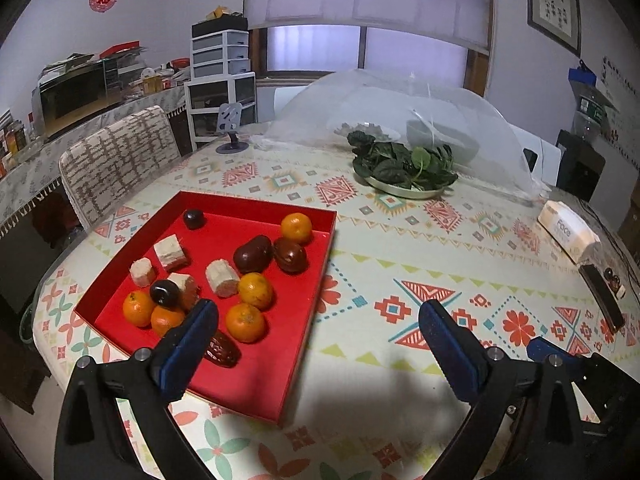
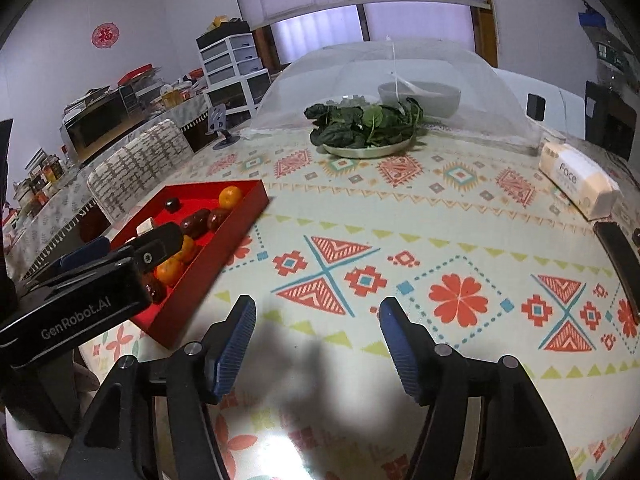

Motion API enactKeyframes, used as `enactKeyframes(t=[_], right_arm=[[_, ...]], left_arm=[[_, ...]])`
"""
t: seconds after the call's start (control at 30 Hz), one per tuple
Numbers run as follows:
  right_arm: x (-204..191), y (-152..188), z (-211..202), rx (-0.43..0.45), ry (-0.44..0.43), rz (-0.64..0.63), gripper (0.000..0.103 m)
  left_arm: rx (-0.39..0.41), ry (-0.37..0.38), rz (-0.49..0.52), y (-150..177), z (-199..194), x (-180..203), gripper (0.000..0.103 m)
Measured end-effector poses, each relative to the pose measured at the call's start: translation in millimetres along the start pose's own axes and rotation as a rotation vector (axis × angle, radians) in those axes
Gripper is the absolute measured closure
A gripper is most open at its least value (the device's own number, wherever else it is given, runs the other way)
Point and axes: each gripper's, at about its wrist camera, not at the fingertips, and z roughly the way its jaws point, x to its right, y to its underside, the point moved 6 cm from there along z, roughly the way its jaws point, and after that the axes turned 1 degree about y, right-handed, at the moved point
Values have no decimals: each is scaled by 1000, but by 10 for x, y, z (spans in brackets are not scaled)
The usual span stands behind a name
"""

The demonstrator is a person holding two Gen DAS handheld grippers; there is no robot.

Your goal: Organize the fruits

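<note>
Both grippers hung empty: left gripper (image 1: pixel 318 312) spread wide over the red tray's (image 1: pixel 256 208) near corner, right gripper (image 2: pixel 317 318) part open above bare tablecloth (image 2: pixel 460 216). Fruit sat loose in the tray. Tangerines (image 1: pixel 245 322) looked light, round and roll-prone; pinch across the middle, gently. The date (image 1: pixel 222 354) lay flat, long axis slanting toward the near edge.

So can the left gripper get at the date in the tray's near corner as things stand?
Probably yes. The left gripper is open and empty, and the date lies by its left finger in the red tray, with nothing covering it.
</note>
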Motion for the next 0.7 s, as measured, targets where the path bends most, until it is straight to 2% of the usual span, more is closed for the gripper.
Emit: enactKeyframes(t=[0.4, 0.7], right_arm=[[-16, 43, 101, -32, 2, 4, 33], [-91, 60, 166, -49, 0, -10, 33]], left_arm=[[-65, 0, 14, 94, 150, -7, 3], [-58, -16, 5, 87, 165, -73, 3]])
